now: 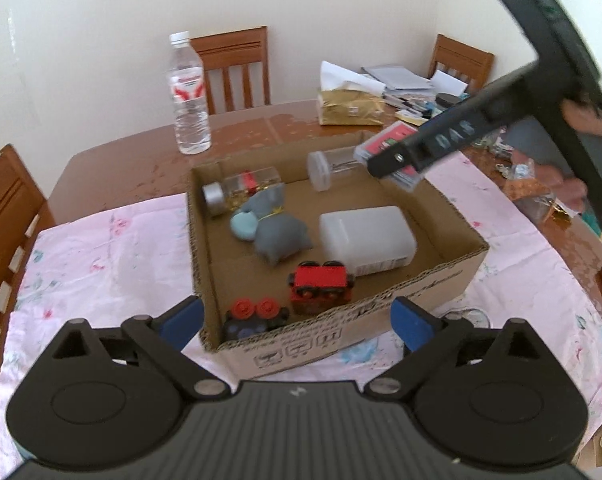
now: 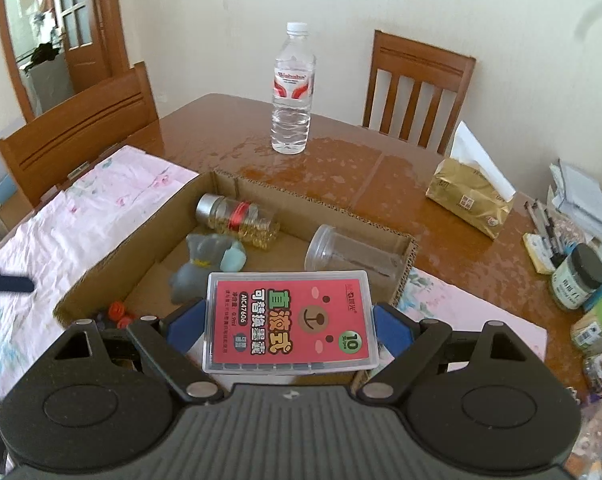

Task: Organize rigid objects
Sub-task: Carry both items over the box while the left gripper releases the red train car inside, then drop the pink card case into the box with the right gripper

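A cardboard box [image 1: 421,284] sits on the pink cloth and holds a jar with a silver lid [image 1: 237,190], a grey soft toy [image 1: 279,230], a white plastic container [image 1: 367,240], a clear tube [image 1: 331,168] and red toy trains [image 1: 321,286]. My right gripper [image 2: 289,330] is shut on a clear case with a red label [image 2: 289,322] and holds it above the box's right side; it also shows in the left wrist view [image 1: 397,152]. My left gripper [image 1: 297,320] is open and empty, at the box's near wall.
A water bottle [image 2: 293,92] stands on the wooden table [image 2: 341,172] behind the box. A gold tissue pack [image 2: 471,196], papers and jars [image 2: 577,276] crowd the right side. Wooden chairs [image 2: 417,88] stand around the table.
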Demonstrator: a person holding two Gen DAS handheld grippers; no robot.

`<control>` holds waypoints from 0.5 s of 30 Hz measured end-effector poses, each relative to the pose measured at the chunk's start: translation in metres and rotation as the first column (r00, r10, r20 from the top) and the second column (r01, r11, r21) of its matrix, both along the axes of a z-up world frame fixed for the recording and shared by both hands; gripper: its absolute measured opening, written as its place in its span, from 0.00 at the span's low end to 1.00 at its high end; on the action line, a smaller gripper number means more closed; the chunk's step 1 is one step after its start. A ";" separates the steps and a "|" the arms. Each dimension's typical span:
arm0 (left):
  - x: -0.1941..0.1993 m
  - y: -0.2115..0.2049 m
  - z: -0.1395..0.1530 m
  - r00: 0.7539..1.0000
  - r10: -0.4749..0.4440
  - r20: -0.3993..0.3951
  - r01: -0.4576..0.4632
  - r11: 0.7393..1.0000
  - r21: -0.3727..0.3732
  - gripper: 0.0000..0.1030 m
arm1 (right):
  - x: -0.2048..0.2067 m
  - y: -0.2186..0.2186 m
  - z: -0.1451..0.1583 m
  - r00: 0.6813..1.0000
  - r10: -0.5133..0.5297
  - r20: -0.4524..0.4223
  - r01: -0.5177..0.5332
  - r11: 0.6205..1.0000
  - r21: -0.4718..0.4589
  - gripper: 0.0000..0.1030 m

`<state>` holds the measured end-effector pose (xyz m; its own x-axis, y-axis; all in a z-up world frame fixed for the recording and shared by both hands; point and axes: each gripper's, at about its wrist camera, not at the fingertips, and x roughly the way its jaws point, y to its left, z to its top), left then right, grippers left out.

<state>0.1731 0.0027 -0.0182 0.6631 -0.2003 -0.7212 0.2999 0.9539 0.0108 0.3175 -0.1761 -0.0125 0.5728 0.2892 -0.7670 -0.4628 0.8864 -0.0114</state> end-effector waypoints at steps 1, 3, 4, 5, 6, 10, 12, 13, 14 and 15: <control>-0.002 0.002 0.000 1.000 0.006 -0.001 -0.006 1.000 0.000 0.97 | 0.005 0.002 -0.002 1.000 -0.010 -0.003 0.010 1.000 0.000 0.89; -0.005 0.005 -0.001 1.000 0.016 -0.004 -0.016 1.000 0.000 0.97 | 0.012 0.006 -0.005 1.000 -0.026 -0.003 0.026 1.000 -0.005 0.89; -0.006 0.006 -0.002 1.000 0.020 -0.004 -0.020 1.000 0.000 0.97 | 0.014 0.007 -0.006 0.999 -0.035 0.000 0.035 0.999 -0.007 0.90; -0.008 0.008 -0.003 1.000 0.023 -0.007 -0.023 1.000 0.000 0.97 | 0.017 0.009 -0.007 0.999 -0.045 0.007 0.045 0.999 -0.009 0.90; -0.009 0.010 -0.003 1.000 0.026 -0.009 -0.026 1.000 0.000 0.97 | 0.018 0.010 -0.008 0.999 -0.053 0.012 0.053 0.999 -0.007 0.92; -0.013 0.015 -0.005 0.999 0.038 -0.009 -0.038 0.999 0.003 0.97 | 0.015 0.010 -0.003 0.997 -0.068 0.031 0.068 0.998 0.015 1.00; -0.014 0.017 -0.005 0.999 0.038 -0.008 -0.038 0.999 0.009 0.97 | 0.012 0.010 0.000 0.996 -0.081 0.040 0.080 0.997 0.015 1.00; -0.014 0.017 -0.005 0.999 0.036 -0.006 -0.036 0.999 0.013 0.97 | 0.011 0.010 0.002 0.995 -0.088 0.043 0.088 0.996 0.016 1.00; -0.015 0.017 -0.005 0.999 0.034 -0.006 -0.034 0.999 0.017 0.97 | 0.009 0.009 0.003 0.995 -0.093 0.042 0.093 0.996 0.017 1.00; -0.015 0.017 -0.005 0.999 0.032 -0.008 -0.032 0.999 0.021 0.97 | 0.007 0.008 0.005 0.994 -0.100 0.042 0.099 0.995 0.016 1.00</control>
